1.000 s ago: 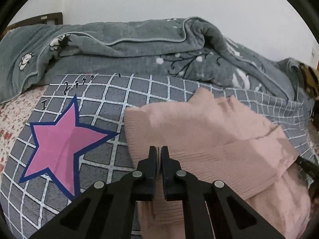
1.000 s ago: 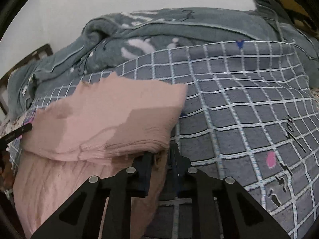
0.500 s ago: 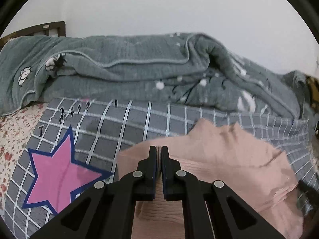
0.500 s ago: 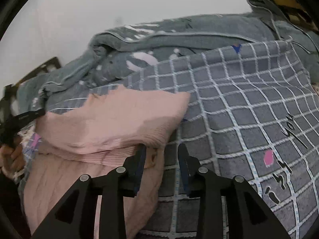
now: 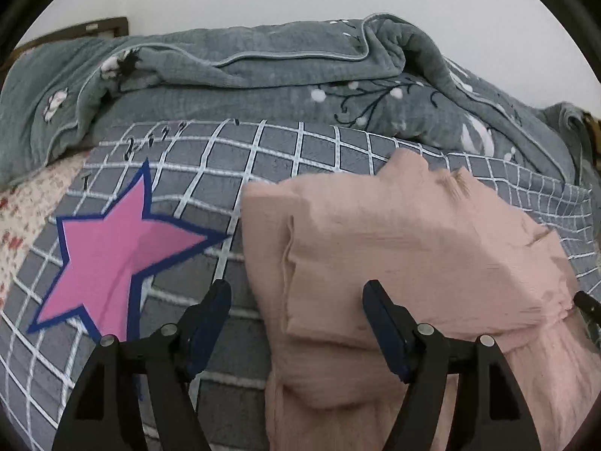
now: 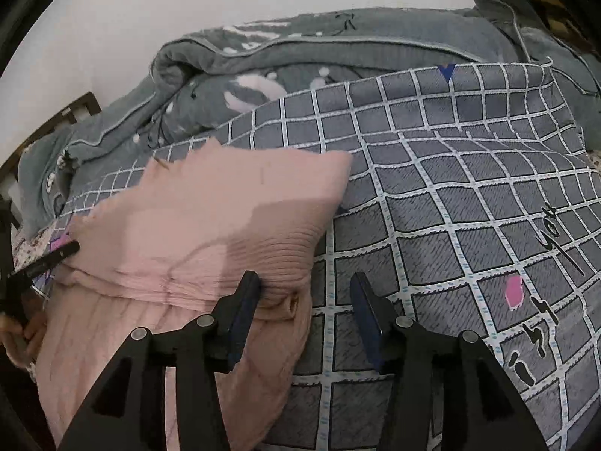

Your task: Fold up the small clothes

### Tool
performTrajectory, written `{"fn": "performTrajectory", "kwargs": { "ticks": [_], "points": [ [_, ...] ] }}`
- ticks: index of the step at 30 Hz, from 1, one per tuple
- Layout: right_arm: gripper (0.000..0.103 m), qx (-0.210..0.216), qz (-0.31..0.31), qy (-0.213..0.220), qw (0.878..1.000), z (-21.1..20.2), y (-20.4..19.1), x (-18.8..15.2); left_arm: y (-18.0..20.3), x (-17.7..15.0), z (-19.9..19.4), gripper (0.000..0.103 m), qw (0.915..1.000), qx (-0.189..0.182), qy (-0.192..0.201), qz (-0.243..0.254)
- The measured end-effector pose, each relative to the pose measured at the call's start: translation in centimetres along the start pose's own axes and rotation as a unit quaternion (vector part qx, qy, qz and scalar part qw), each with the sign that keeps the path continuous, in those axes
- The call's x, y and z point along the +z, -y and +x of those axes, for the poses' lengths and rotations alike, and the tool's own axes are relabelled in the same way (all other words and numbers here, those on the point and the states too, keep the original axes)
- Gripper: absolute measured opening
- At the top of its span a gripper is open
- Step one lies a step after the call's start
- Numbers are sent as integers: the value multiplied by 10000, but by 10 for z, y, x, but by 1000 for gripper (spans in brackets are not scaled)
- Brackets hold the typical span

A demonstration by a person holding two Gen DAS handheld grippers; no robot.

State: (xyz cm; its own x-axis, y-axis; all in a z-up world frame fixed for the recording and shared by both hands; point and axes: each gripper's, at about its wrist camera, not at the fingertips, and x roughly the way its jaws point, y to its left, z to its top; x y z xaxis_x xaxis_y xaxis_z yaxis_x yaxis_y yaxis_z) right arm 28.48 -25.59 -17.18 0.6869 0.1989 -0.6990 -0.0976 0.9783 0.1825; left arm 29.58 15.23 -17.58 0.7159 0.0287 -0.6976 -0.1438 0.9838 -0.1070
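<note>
A pink ribbed garment [image 5: 405,248] lies folded on the grey checked sheet [image 5: 285,158], its upper part laid over the lower part. My left gripper [image 5: 296,293] is open and empty, its jaws wide apart over the garment's left edge. In the right wrist view the same garment [image 6: 210,218] lies left of centre. My right gripper [image 6: 304,285] is open and empty at the garment's right edge, its left finger [image 6: 246,293] touching the fold. The left gripper's tip [image 6: 52,257] shows at the far left.
A rumpled grey-green quilt [image 5: 263,71] is piled along the back by the white wall. A pink star [image 5: 116,248] is printed on the sheet at left. A floral sheet [image 5: 22,218] lies at the far left edge. Dark wooden headboard [image 6: 56,116] stands behind.
Both grippers have opened and let go of the pink garment, which now lies folded on the sheet. The left gripper has dropped back down toward the bed.
</note>
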Motion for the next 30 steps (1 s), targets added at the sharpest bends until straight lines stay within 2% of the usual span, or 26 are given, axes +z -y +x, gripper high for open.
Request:
{"fn": "performTrajectory", "kwargs": {
  "ticks": [4,7,10,15,20,26,30],
  "points": [
    [50,-18,70,386,9992,-19,1,-4,-13,-12,-10,74,9992,-209,12,-347],
    [50,-60,55,693,9976,-36,2,-7,-15,-22,-20,75,9989,-300,108,-342],
    [50,-71,-1,708,9975,-47,2,-10,-15,-29,-28,75,9987,-295,237,-343],
    [50,-322,98,900,9954,-66,7,-17,-20,-36,-40,75,9977,-71,396,-551],
    [50,-26,305,966,9949,-96,15,-23,-19,-51,-72,75,9946,268,862,-510],
    [50,121,128,1034,9945,-123,10,-36,-6,-79,-109,75,9941,559,882,-293],
    [50,108,-144,1121,9935,-142,3,-52,0,-108,-145,75,9951,423,804,-378]
  ]
}}
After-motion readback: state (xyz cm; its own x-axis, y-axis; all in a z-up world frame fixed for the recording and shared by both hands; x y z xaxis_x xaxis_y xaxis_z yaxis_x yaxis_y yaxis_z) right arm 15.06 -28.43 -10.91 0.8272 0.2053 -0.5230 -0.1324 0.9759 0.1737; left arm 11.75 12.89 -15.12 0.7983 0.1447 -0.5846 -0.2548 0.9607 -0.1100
